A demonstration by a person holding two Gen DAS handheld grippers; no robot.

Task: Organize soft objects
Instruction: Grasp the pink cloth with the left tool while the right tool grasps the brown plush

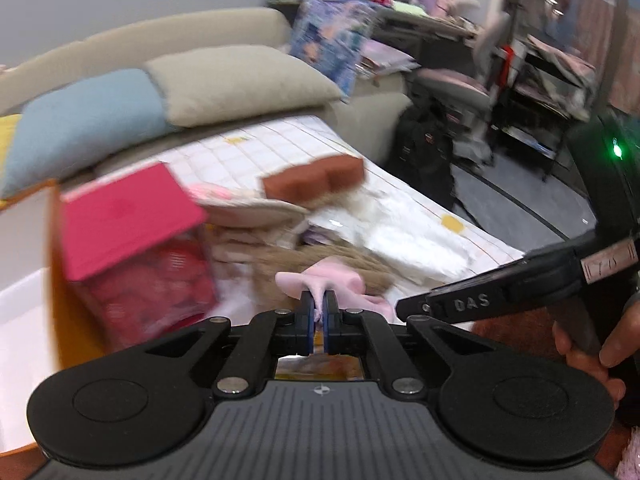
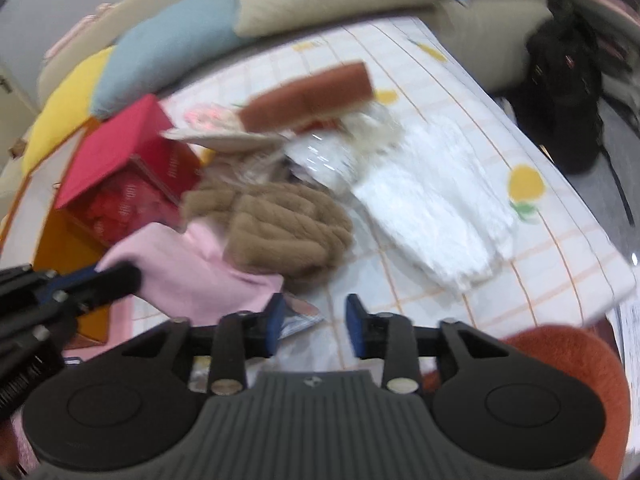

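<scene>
**Operator:** Nearest the lens in the left wrist view?

**Tech:** Left gripper (image 1: 319, 312), bottom centre. Its blue pads are pressed narrow on a fold of pink cloth (image 1: 340, 286). The cloth spreads just beyond the fingertips, against a brown knitted item (image 1: 320, 258).

**Operator:** Surface and room?

**Tech:** A checked sheet (image 1: 400, 184) with yellow motifs covers the surface. A red box (image 1: 128, 220) stands tilted at centre left, an orange-edged container (image 1: 60, 320) beside it. A brown sponge-like block (image 1: 314, 178) sits mid-frame on a heap of items. A blue cushion (image 1: 84, 128) and a beige cushion (image 1: 236, 84) lean on the sofa back, upper left. Cluttered shelves (image 1: 540, 72) and a black bag (image 1: 424, 148) fill the upper right. The right-hand device enters from the right edge.

**Operator:** Right wrist view?

**Tech:** Right gripper (image 2: 314, 326), bottom centre, fingers spread wide, holding nothing. The left gripper (image 2: 116, 276) enters at lower left, gripping the pink cloth (image 2: 192, 272). The brown knitted item (image 2: 280, 224) touches the cloth at centre. White folded fabric (image 2: 432, 220) lies right of centre. A yellow cushion (image 2: 68, 108) sits upper left. The view is motion-blurred.
</scene>
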